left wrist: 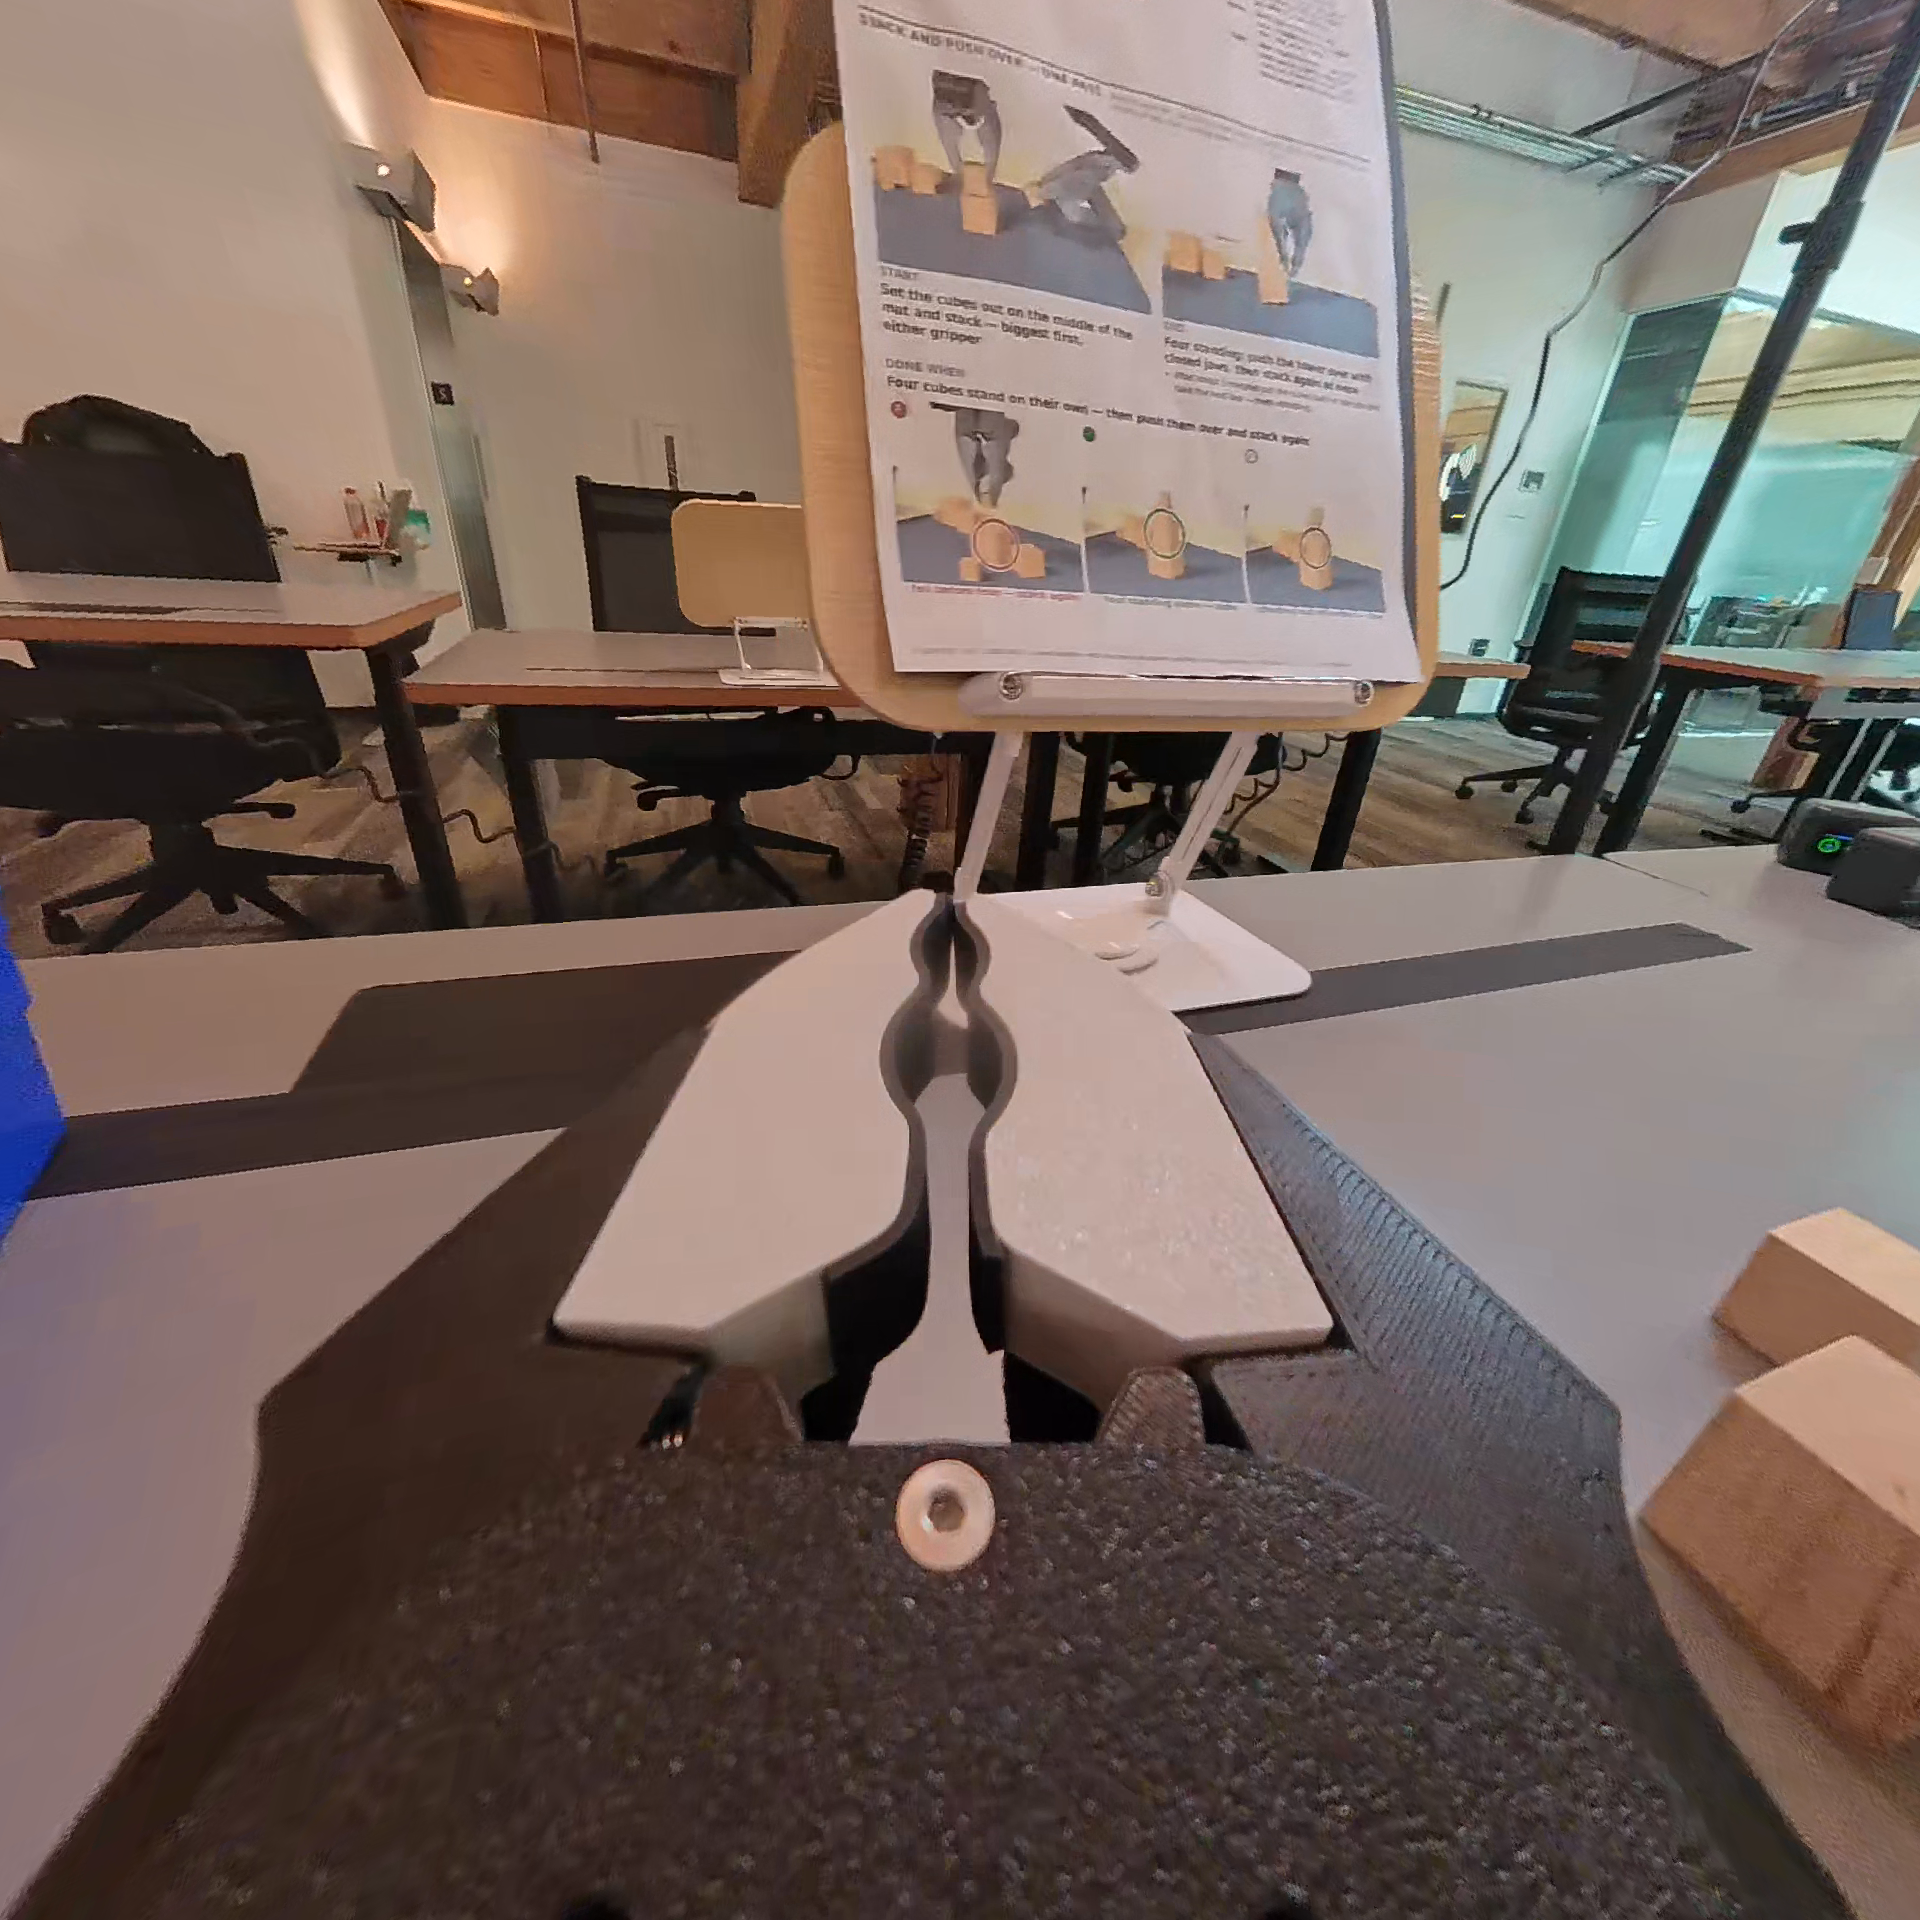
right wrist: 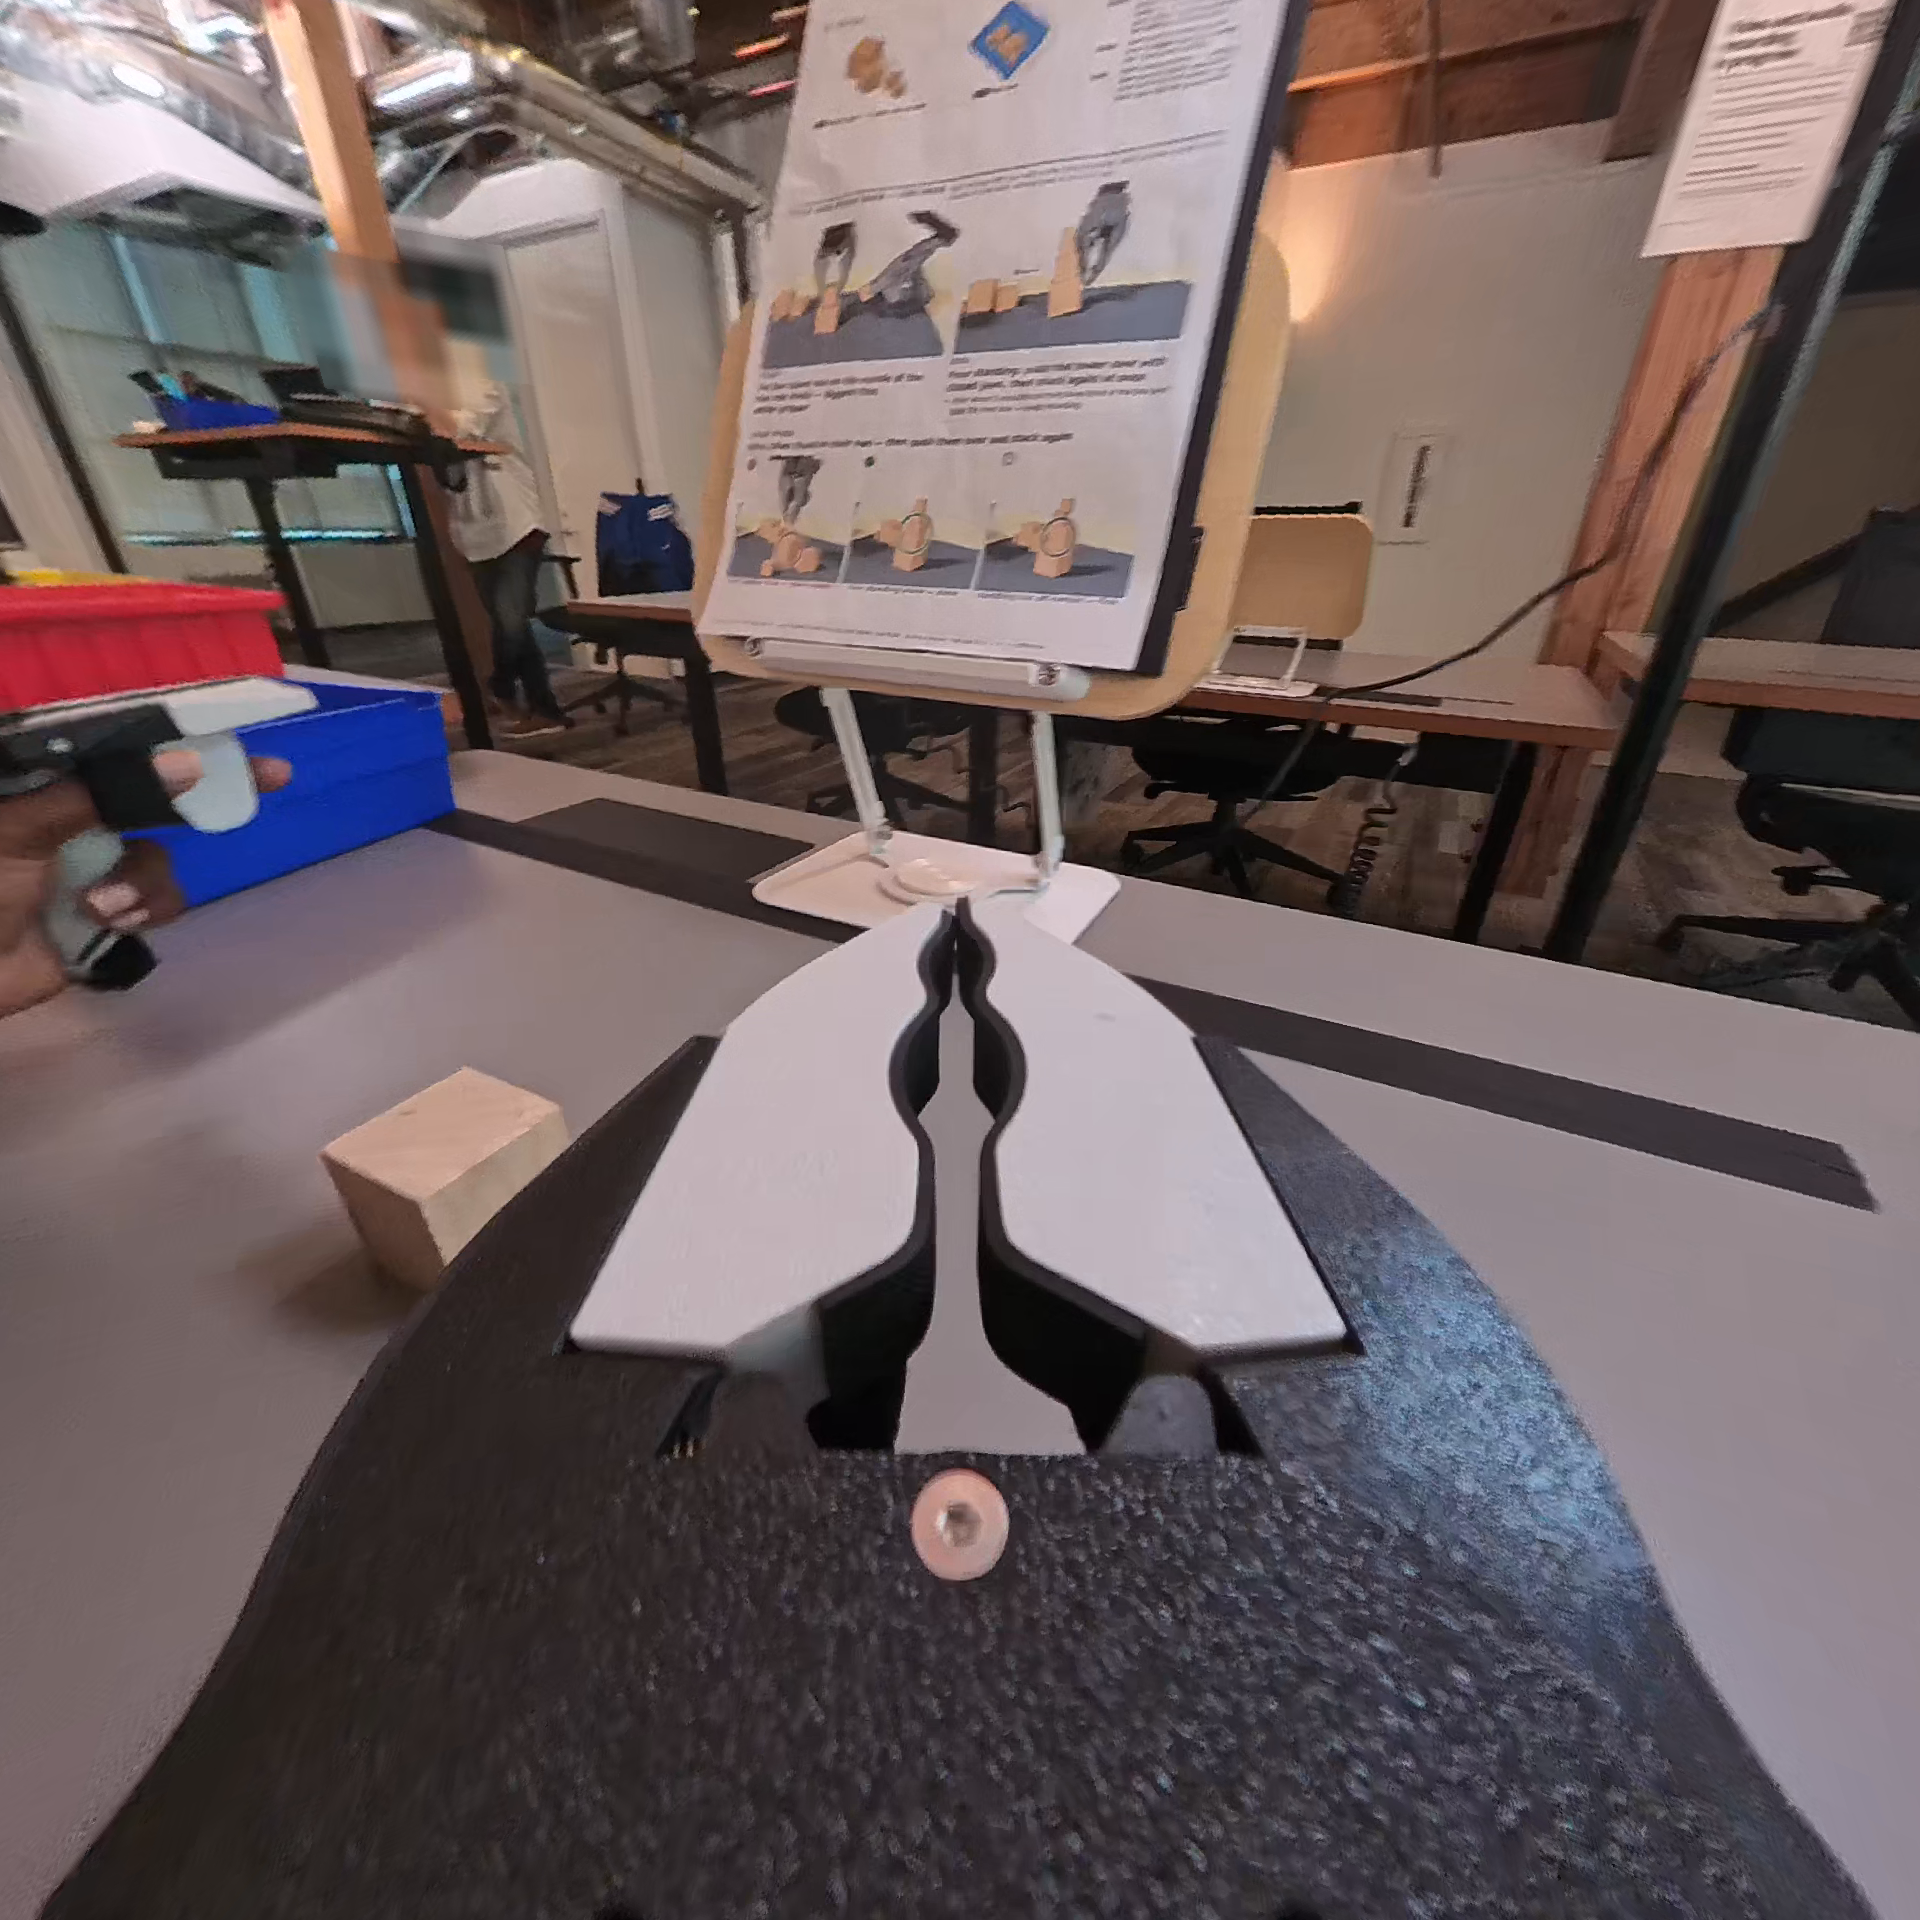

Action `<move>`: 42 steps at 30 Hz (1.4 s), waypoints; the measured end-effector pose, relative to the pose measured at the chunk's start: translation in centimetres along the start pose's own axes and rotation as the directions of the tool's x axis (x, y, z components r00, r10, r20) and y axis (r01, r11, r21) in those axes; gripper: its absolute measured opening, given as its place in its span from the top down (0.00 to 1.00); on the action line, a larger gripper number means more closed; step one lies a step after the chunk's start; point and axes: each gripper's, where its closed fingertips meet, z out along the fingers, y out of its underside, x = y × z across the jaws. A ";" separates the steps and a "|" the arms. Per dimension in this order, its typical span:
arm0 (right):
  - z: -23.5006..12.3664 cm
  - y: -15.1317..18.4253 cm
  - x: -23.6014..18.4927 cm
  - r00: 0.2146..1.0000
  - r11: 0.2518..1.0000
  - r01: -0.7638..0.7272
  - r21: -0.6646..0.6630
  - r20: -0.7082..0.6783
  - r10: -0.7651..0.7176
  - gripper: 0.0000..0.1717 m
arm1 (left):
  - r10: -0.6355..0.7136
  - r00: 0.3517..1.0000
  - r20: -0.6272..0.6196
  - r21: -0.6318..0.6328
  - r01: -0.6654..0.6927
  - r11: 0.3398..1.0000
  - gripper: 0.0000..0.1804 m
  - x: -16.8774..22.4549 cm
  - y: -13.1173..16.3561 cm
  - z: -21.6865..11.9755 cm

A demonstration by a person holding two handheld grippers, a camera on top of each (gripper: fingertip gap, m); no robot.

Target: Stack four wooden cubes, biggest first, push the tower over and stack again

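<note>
A flat grey table (right wrist: 312,1039) crossed by a strip of black tape (right wrist: 1558,1101) carries everything. The white base of a wooden document stand (right wrist: 935,883) sits on that strip at the far edge. Left of the stand lies a pale wooden cube (right wrist: 436,1164), with a blue plastic bin (right wrist: 343,769) beyond it. Two more light wooden blocks (left wrist: 1808,1455) lie right of the stand, closer in.

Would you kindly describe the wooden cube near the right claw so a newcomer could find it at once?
Start at the grey table with the page stand at its far edge. Nearer the camera, just left of the shut right claw, sits a pale wooden cube. It stands alone on the table, untouched, unlike the blue bin farther left.
</note>
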 end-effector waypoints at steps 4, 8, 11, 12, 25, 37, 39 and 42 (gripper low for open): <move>0.6 0.8 -2.9 0.990 0.997 0.079 -0.013 0.115 -0.077 0.95 | -0.001 1.000 -0.002 -0.018 0.001 1.000 1.00 -0.2 1.0 0.4; 1.2 2.3 -5.2 0.970 0.987 0.152 -0.059 0.199 -0.138 0.88 | 0.020 0.999 -0.033 -0.033 -0.021 0.999 1.00 0.8 1.5 0.6; 1.4 2.9 -6.4 0.963 0.993 0.091 -0.072 0.260 -0.069 0.83 | 0.022 0.996 -0.088 -0.037 -0.026 0.999 1.00 1.8 1.3 0.6; 1.5 3.1 -6.6 0.960 0.993 0.081 -0.084 0.274 -0.055 0.80 | 0.022 0.993 -0.112 -0.040 -0.027 0.999 1.00 2.2 1.2 0.6; 3.6 8.3 -13.4 0.817 0.865 0.350 -0.358 0.569 -0.096 0.55 | -0.001 0.948 -0.318 -0.076 -0.024 0.997 1.00 5.1 2.0 0.3; 6.4 12.0 -18.5 0.593 0.670 0.628 -0.396 0.801 -0.082 0.47 | -0.046 0.866 -0.498 -0.081 0.006 0.997 1.00 7.3 2.5 -0.3; 6.7 12.8 -18.8 0.572 0.636 0.661 -0.398 0.816 -0.084 0.47 | -0.047 0.857 -0.513 -0.085 0.004 0.996 1.00 7.4 2.6 -0.4; 6.8 14.1 -18.9 0.559 0.589 0.694 -0.415 0.825 -0.077 0.48 | -0.057 0.845 -0.532 -0.093 0.008 0.996 1.00 7.7 2.7 -0.4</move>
